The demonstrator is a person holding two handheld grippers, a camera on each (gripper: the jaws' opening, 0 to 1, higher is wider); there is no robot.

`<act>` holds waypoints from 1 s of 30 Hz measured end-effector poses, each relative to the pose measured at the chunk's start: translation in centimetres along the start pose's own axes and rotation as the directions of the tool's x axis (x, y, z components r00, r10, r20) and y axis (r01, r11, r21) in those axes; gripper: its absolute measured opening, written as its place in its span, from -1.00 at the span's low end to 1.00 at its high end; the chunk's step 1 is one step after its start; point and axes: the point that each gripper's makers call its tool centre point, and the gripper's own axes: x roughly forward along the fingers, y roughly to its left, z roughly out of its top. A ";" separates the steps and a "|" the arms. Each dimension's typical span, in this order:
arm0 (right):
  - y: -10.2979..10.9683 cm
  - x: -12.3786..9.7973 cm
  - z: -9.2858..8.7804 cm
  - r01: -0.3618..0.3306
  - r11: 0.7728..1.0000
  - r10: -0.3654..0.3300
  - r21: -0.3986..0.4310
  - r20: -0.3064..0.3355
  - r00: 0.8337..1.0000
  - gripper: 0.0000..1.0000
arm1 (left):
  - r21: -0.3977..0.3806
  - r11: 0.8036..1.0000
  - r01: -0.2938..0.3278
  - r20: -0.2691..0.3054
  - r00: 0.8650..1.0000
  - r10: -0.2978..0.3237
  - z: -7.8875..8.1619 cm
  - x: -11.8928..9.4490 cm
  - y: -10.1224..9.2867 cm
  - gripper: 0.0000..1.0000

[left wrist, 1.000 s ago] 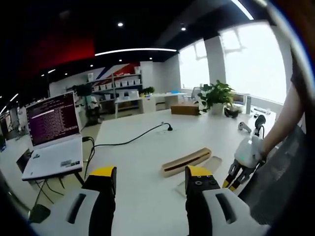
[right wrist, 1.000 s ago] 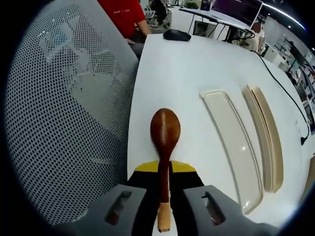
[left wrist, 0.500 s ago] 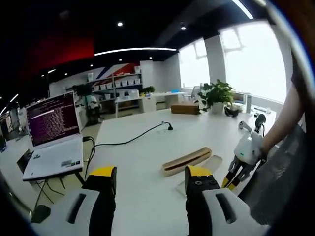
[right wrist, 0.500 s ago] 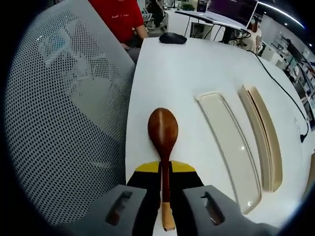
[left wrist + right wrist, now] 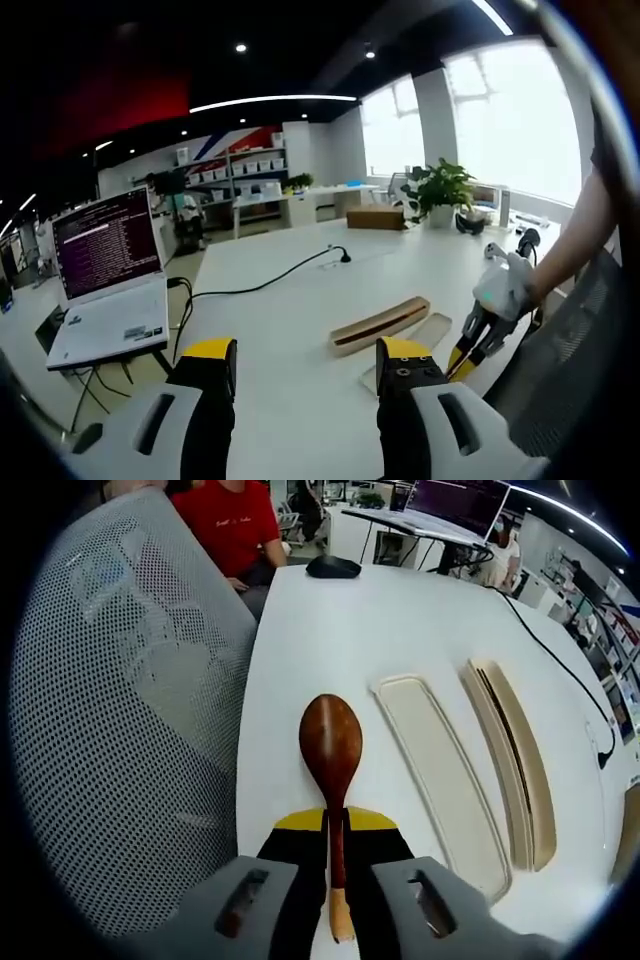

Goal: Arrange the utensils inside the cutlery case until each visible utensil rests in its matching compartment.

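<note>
Spoon (image 5: pixel 332 748), glossy dark-brown wood, pale handle end, in right tongs (image 5: pixel 335 825).

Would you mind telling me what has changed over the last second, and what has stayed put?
Seen from the left gripper view, the right hand-held gripper has risen from beside the case. It stays shut on the wooden spoon, bowl forward. The cutlery case and its lid lie as before on the white table; their shift in the right gripper view is camera motion. The left hand-held gripper remains open and empty.

The tongs (image 5: pixel 335 832) hide the middle of the spoon's (image 5: pixel 331 748) handle.
</note>
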 end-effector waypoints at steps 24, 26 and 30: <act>-4.2 -0.8 0.8 0.072 0.997 -0.072 -0.004 -0.007 0.997 -0.97 | 0.004 1.000 -0.002 -0.004 1.000 0.002 0.0 0.0 -0.1 0.16; -4.5 -1.0 0.6 0.081 0.997 -0.081 -0.017 -0.018 0.997 -0.97 | 0.002 1.000 -0.003 -0.006 1.000 0.003 0.0 0.0 -0.1 0.16; -5.6 -1.7 0.3 0.113 0.993 -0.114 -0.015 -0.029 0.993 -1.00 | 0.005 1.000 -0.002 -0.008 1.000 0.002 -0.1 0.0 -0.1 0.16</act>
